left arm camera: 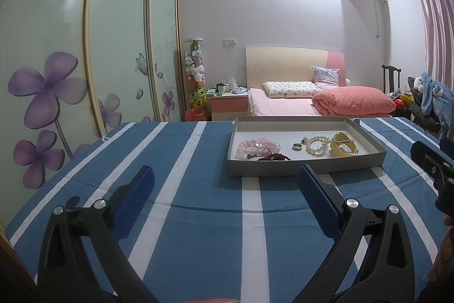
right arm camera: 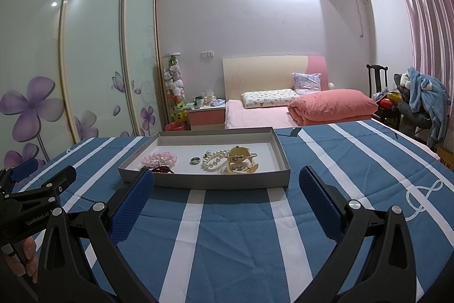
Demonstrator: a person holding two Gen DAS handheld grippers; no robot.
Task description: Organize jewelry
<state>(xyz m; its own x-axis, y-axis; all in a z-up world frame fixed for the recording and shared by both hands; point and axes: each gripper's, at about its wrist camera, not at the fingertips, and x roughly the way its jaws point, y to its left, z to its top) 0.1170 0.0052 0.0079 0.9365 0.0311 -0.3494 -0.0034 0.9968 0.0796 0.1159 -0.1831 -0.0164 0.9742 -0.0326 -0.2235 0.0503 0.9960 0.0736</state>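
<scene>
A shallow grey tray point(right arm camera: 198, 183) with a white floor sits on the bench point(right arm camera: 241, 232), which is covered by a blue cloth with white stripes, and all the jewelry lies inside it. At the tray's left end is a pink bead bracelet point(right arm camera: 159, 158), with a dark red bead string point(right arm camera: 163, 169) touching its near side. A silver ring point(right arm camera: 195, 160) lies alone near the middle, apart from the rest. To its right a white pearl bracelet point(right arm camera: 213, 159) rests against a yellowish bangle point(right arm camera: 241, 161) with a gold piece on top; how those two overlap is hard to tell. In the left wrist view the same tray point(left arm camera: 306, 169) sits ahead and to the right, with the pink beads point(left arm camera: 256, 146), ring point(left arm camera: 297, 146) and pearls point(left arm camera: 316, 145) in the same order. The right claw point(right arm camera: 226, 183) hovers over the cloth just short of the tray's near wall, its blue-padded fingers wide apart and holding nothing; the left pad's tip overlaps the tray's near left corner in the view. The left claw point(left arm camera: 225, 179) is likewise spread wide and empty, near the tray's near wall. Beyond the bench are a bed point(right arm camera: 283, 112) with a pink quilt, a nightstand point(right arm camera: 206, 115), and a wardrobe point(right arm camera: 85, 61) with purple flower doors.
</scene>
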